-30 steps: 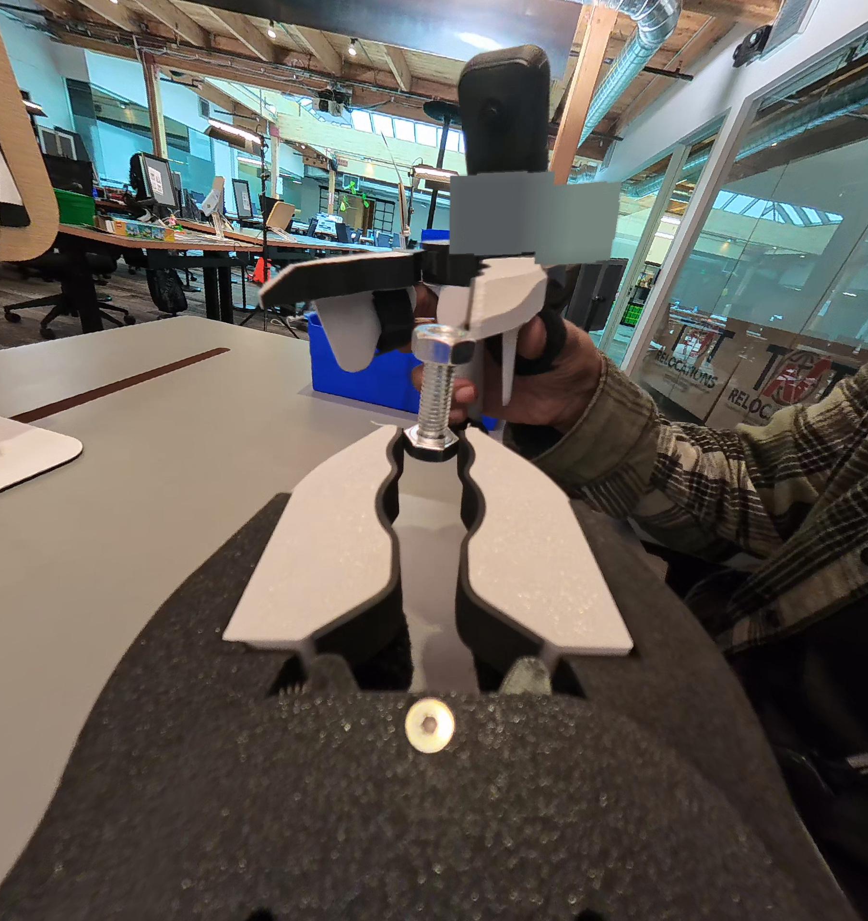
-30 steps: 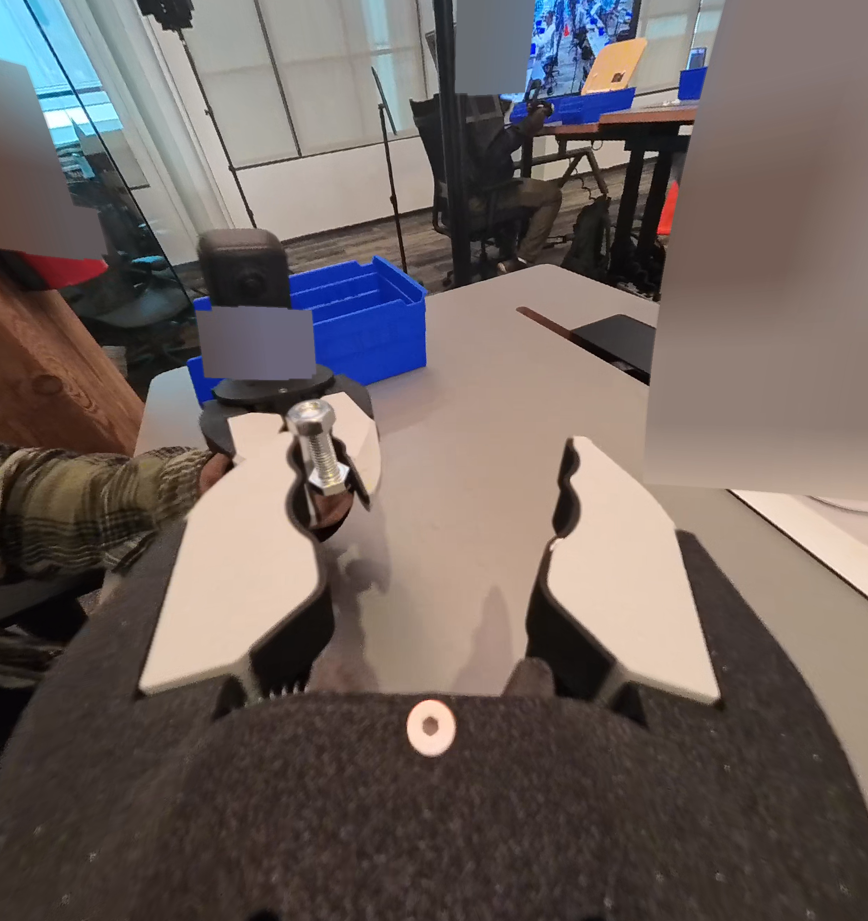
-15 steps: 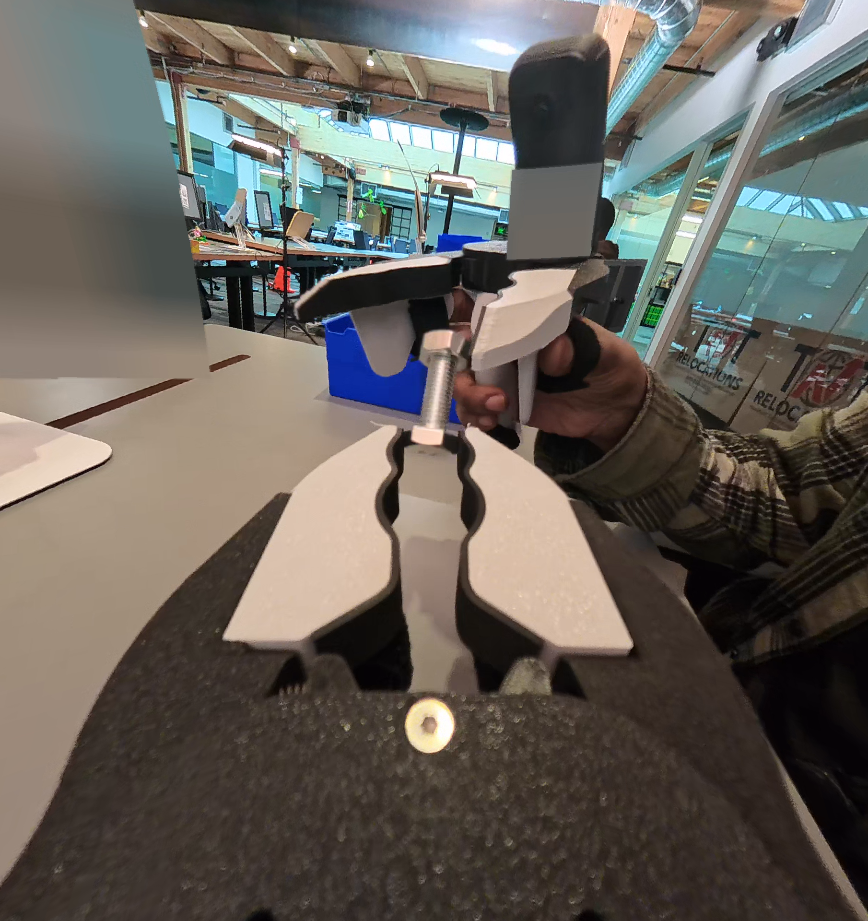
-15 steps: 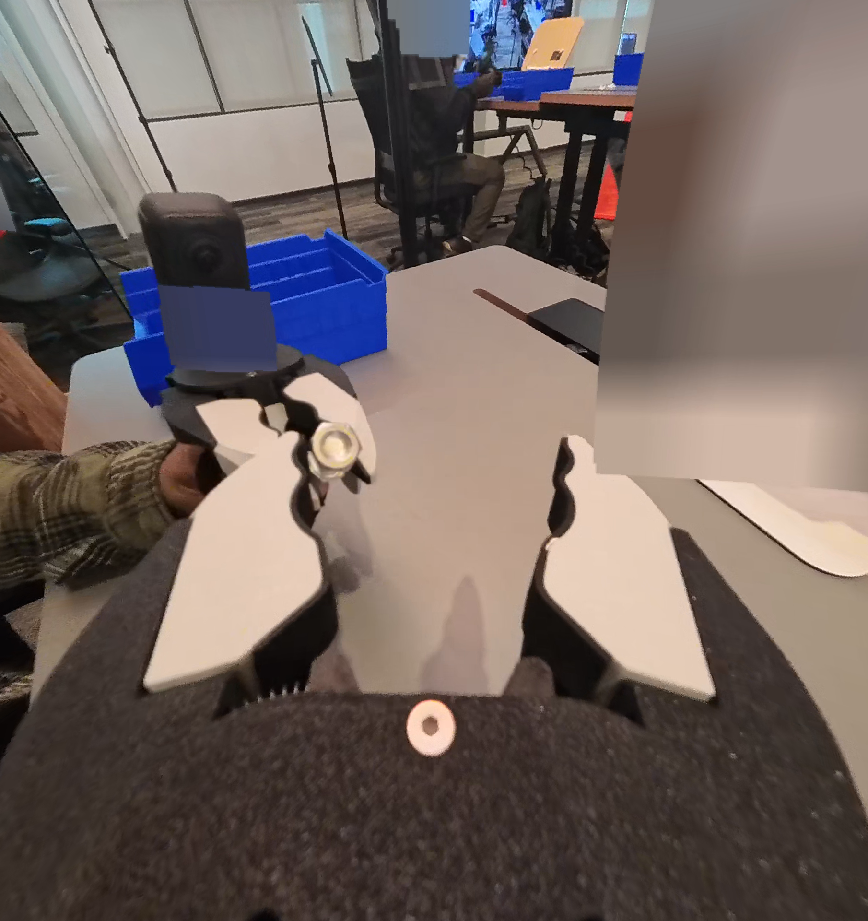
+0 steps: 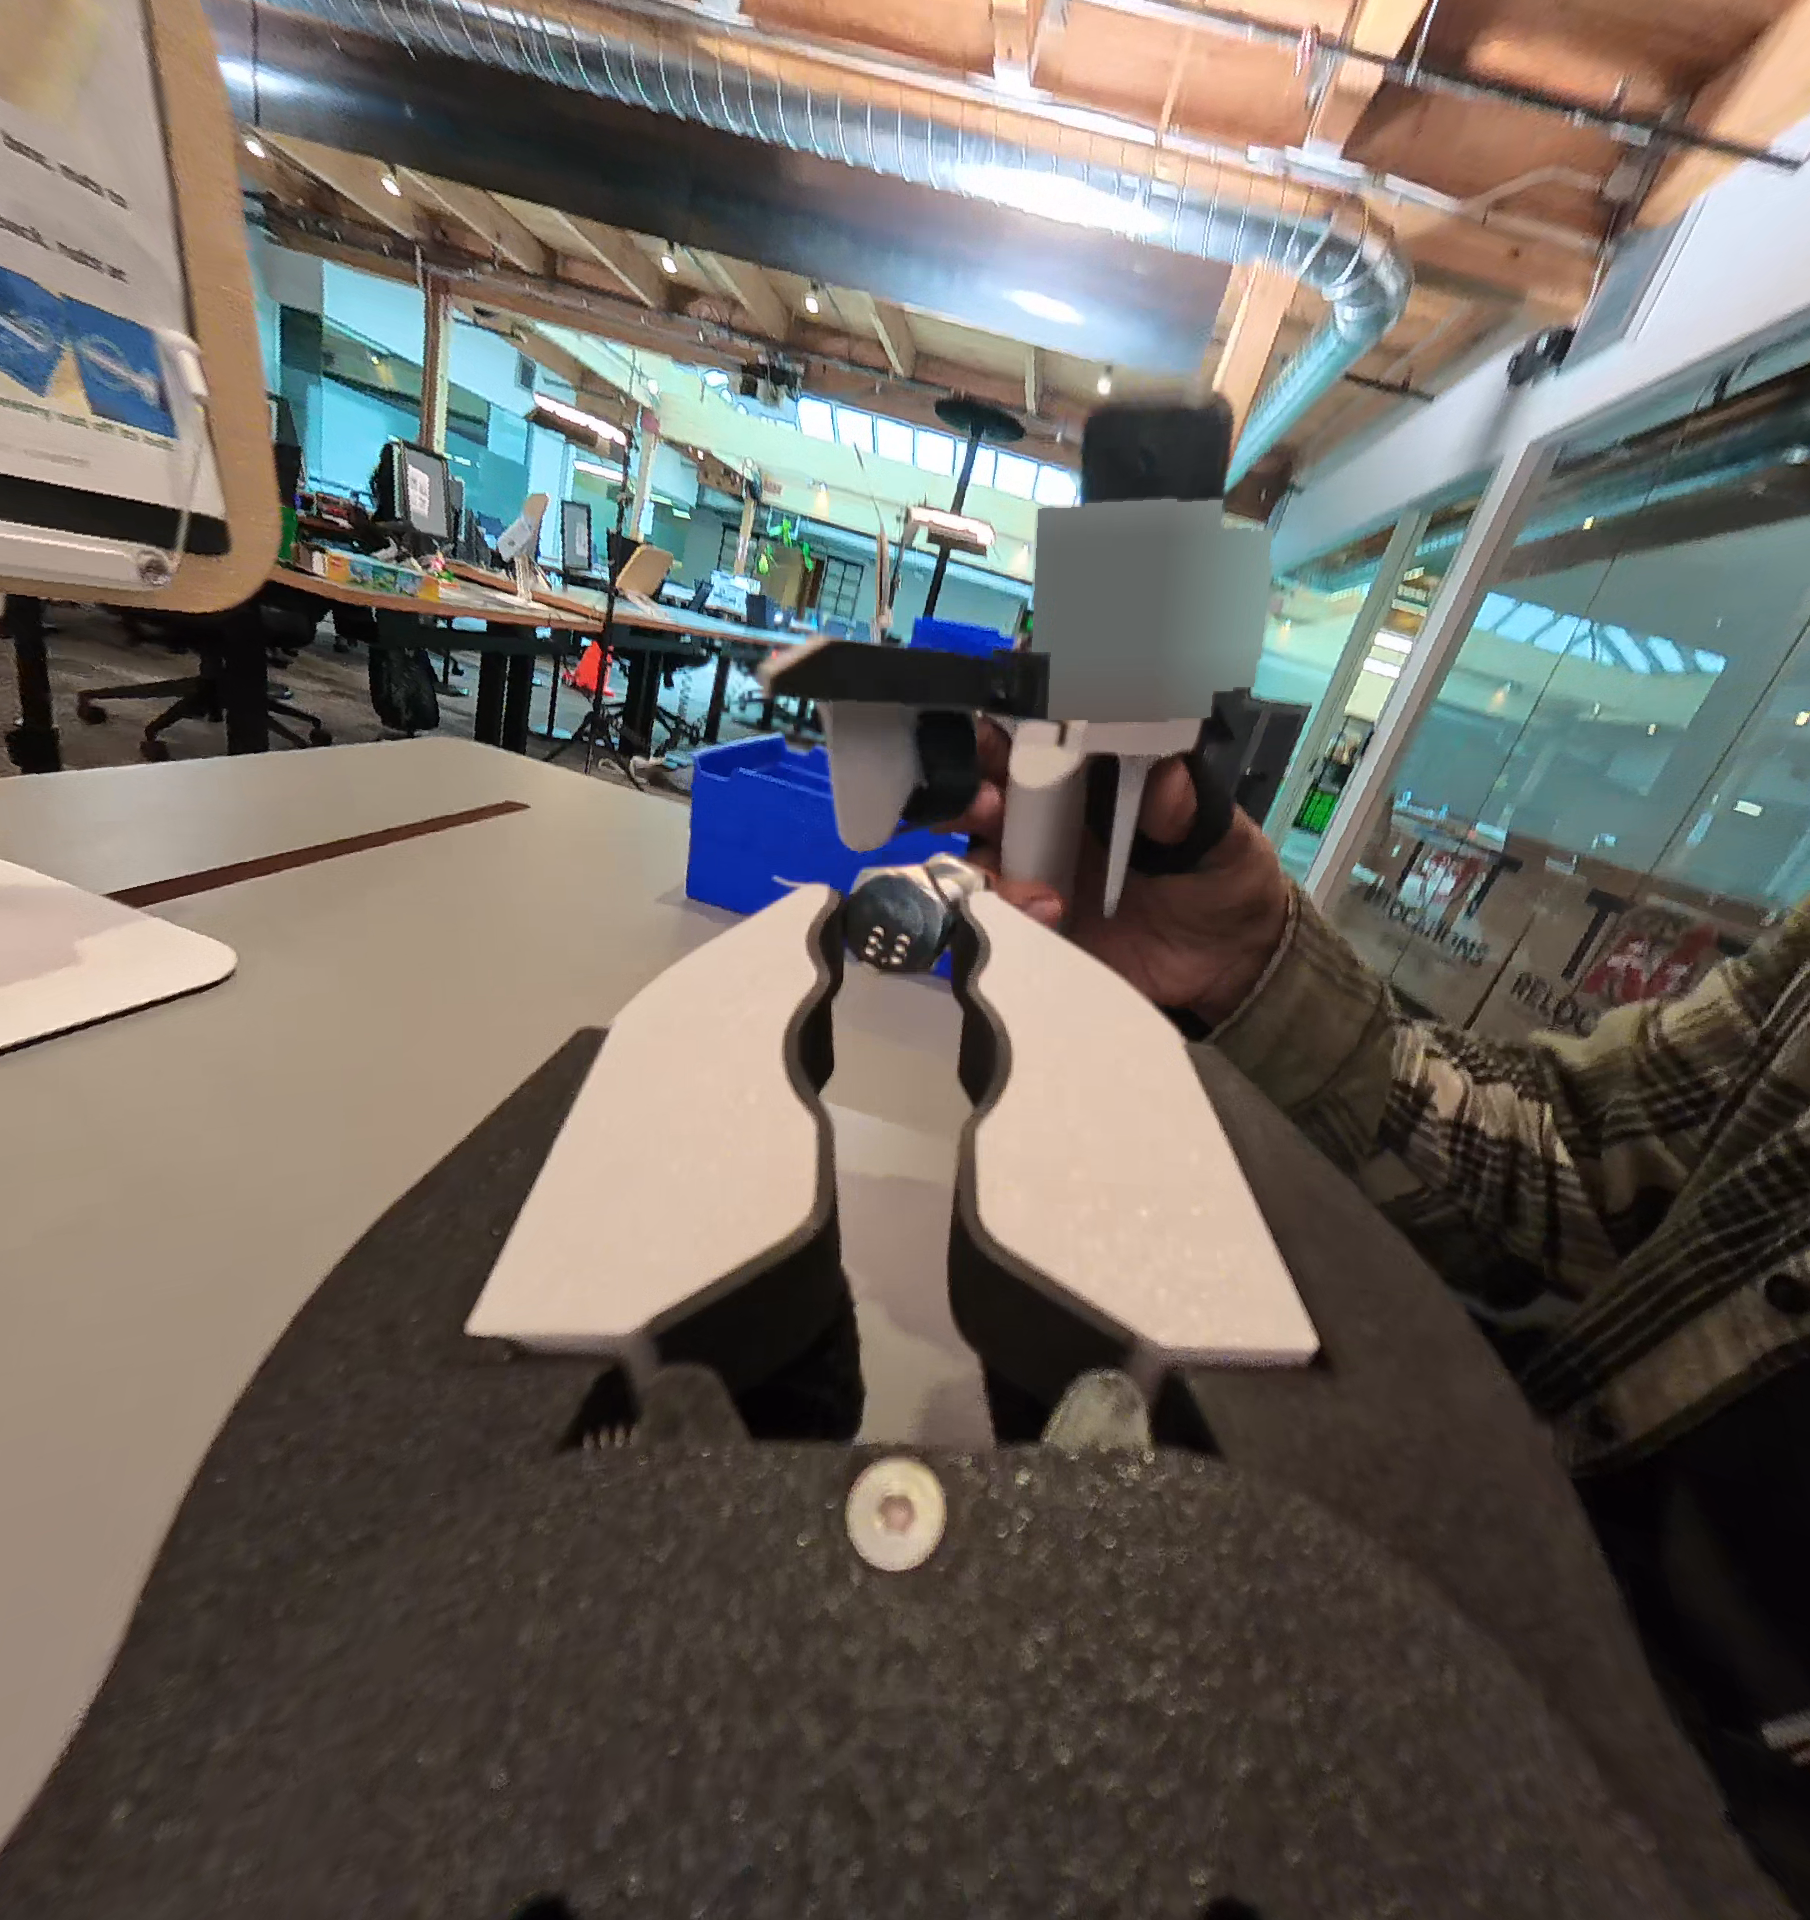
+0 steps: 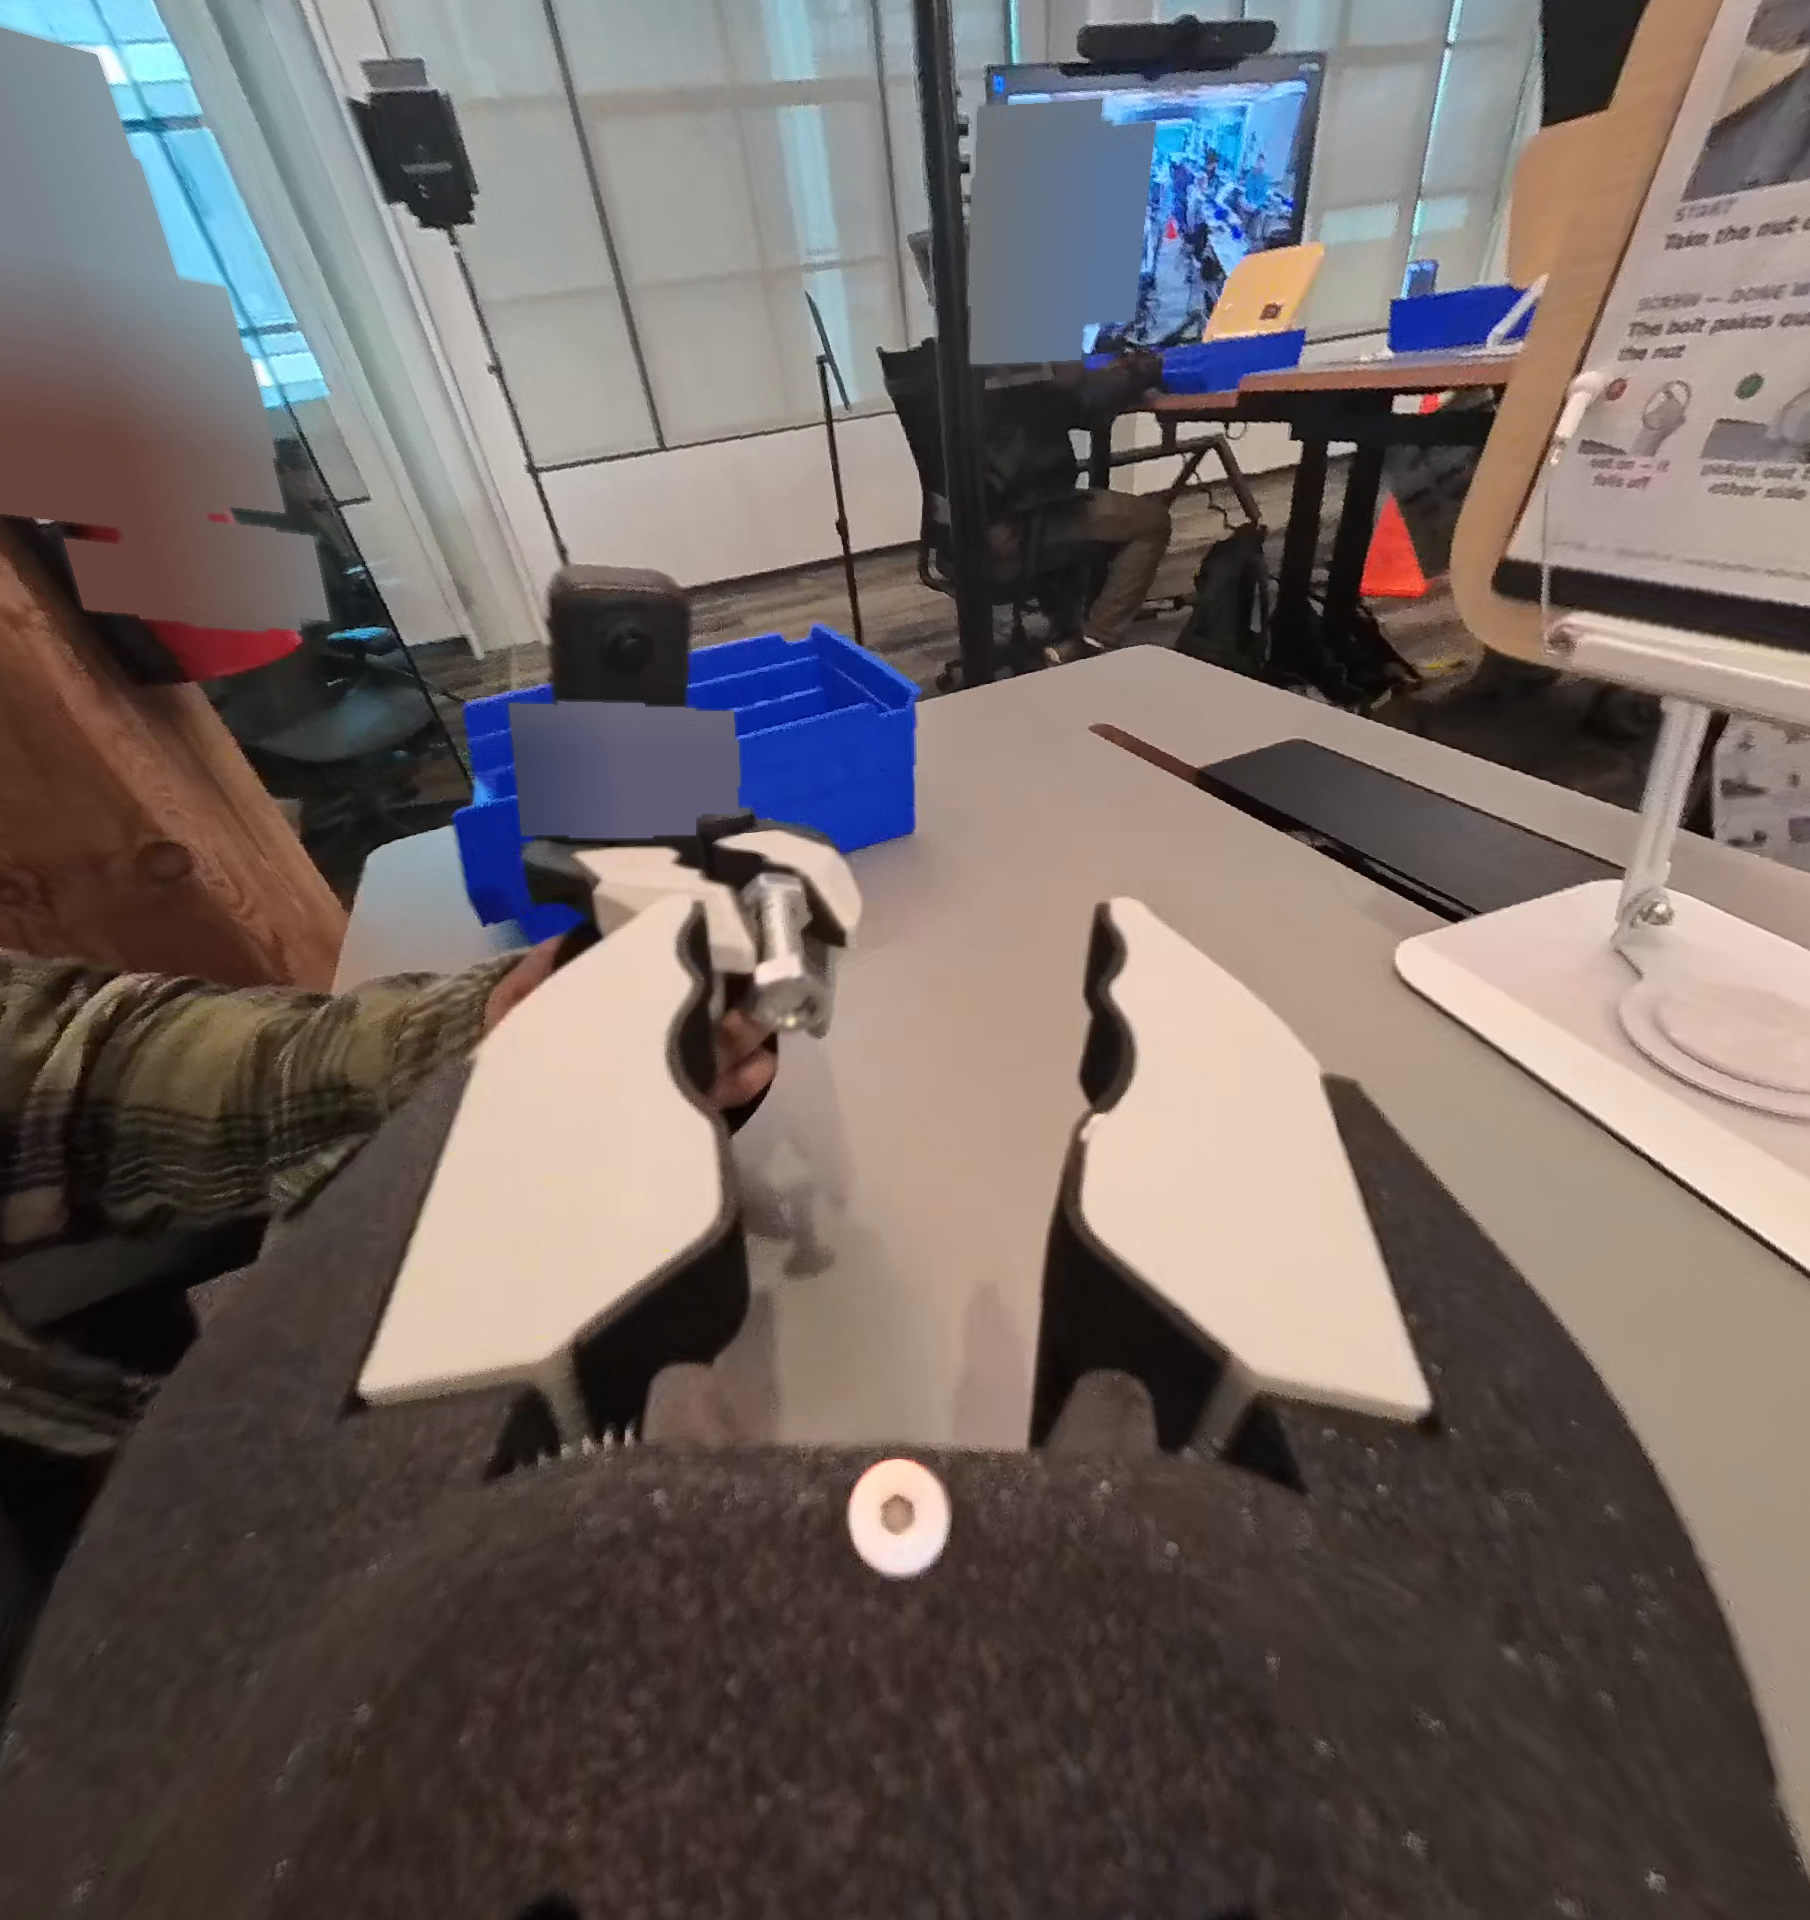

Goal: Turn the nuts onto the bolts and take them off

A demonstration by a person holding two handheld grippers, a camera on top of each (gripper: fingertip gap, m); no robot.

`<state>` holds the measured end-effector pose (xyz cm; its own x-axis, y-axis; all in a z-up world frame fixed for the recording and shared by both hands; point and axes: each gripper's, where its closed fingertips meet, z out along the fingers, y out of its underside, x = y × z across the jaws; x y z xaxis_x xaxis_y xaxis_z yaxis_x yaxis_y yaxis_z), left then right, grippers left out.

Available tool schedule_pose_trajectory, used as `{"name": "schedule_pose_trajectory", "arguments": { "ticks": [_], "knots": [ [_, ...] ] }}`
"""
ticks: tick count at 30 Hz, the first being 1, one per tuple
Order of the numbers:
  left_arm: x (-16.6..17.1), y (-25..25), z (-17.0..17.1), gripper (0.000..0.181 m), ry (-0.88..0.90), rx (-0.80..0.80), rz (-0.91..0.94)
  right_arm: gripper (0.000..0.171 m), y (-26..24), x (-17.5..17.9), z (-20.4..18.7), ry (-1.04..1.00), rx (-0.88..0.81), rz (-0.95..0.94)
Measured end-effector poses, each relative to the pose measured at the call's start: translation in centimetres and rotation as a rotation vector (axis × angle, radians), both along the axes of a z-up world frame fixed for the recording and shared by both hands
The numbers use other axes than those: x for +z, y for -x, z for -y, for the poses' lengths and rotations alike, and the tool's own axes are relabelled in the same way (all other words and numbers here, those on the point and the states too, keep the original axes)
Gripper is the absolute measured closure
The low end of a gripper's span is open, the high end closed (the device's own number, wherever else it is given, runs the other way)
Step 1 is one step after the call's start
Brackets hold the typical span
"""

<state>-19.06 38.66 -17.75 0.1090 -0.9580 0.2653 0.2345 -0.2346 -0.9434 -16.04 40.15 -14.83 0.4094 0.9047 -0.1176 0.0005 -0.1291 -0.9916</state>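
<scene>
One bolt [image 5: 896, 928] with nut [image 6: 789, 995], pinched at the tips of the left gripper [image 5: 899, 935]. Long axis: tilted, one end toward the right gripper [image 6: 896, 1023]. Right gripper: spread wide, empty, bolt just left of its gap, above the table [image 6: 1036, 831].

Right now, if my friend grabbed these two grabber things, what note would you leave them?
Left gripper: jaws shut on the silver metal bolt, held above the grey table.
Right gripper: jaws open, empty, beside the bolt.
Done: bolt picked up; the silver hex nut looks threaded on its end.
Left: grip the nut with the right and turn it; which way, I cannot tell.
</scene>
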Motion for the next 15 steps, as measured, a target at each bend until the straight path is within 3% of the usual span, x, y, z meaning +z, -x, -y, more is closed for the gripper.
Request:
{"name": "schedule_pose_trajectory", "arguments": {
  "ticks": [5,11,15],
  "knots": [
    [0.4,0.6,-0.3,0.162,0.034,-0.013,0.051,0.118,1.1,-1.8,1.8,-0.046,0.125,0.076],
    [0.5,0.2,0.2,0.162,0.029,-0.036,0.052,0.139,2.5,-2.7,2.2,-0.176,0.158,0.227],
    [0.5,0.1,0.2,0.162,0.032,-0.047,0.054,0.142,2.9,-2.9,2.3,-0.209,0.195,0.28]
  ]
}}
